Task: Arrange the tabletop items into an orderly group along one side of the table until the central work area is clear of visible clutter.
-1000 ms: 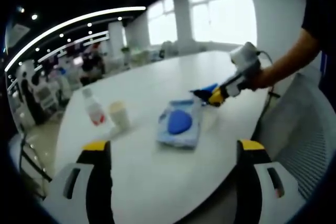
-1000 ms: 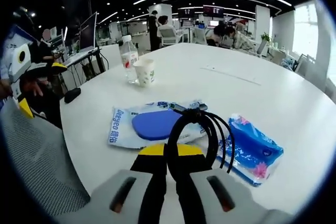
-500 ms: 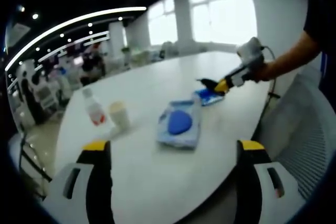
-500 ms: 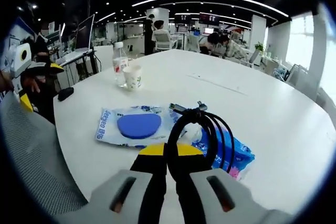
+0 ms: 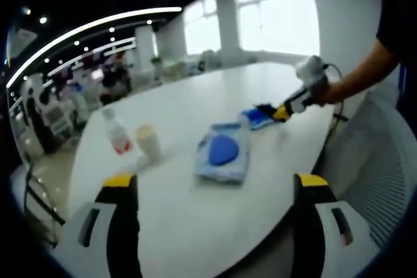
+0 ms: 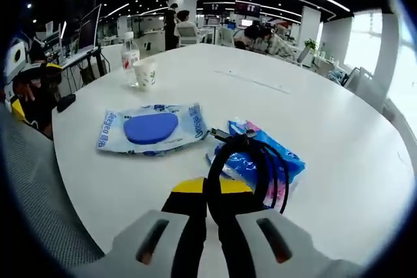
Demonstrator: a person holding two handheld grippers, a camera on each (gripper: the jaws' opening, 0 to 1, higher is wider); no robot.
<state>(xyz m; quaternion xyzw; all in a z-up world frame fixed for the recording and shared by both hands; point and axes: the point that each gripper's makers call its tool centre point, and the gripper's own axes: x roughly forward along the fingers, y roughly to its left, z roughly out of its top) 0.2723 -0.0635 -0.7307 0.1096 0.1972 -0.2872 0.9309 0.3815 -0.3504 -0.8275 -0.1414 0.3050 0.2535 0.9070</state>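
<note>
My right gripper (image 6: 213, 191) is shut on a coiled black cable (image 6: 254, 161), held just above a blue tissue pack (image 6: 268, 159) on the white table (image 6: 313, 109). Left of the pack lies a flat white-and-blue pouch (image 6: 148, 128). A water bottle (image 6: 131, 53) and a paper cup (image 6: 144, 73) stand at the far left edge. In the left gripper view my left gripper (image 5: 215, 183) is open, its jaws wide apart off the table's near edge, with nothing between them. There the pouch (image 5: 223, 151), pack (image 5: 258, 116), bottle (image 5: 116, 136), cup (image 5: 148, 141) and right gripper (image 5: 285, 111) show.
A grey mesh chair back (image 6: 32, 180) stands by the table's near left edge, and another chair (image 5: 378, 154) sits at the right of the left gripper view. A dark mouse-like thing (image 6: 65, 101) lies near the table's left edge. People and desks fill the office behind.
My right gripper has carried the cable rightward along the table, from over the pouch's edge to over the blue tissue pack. The left gripper has stayed still and open.
</note>
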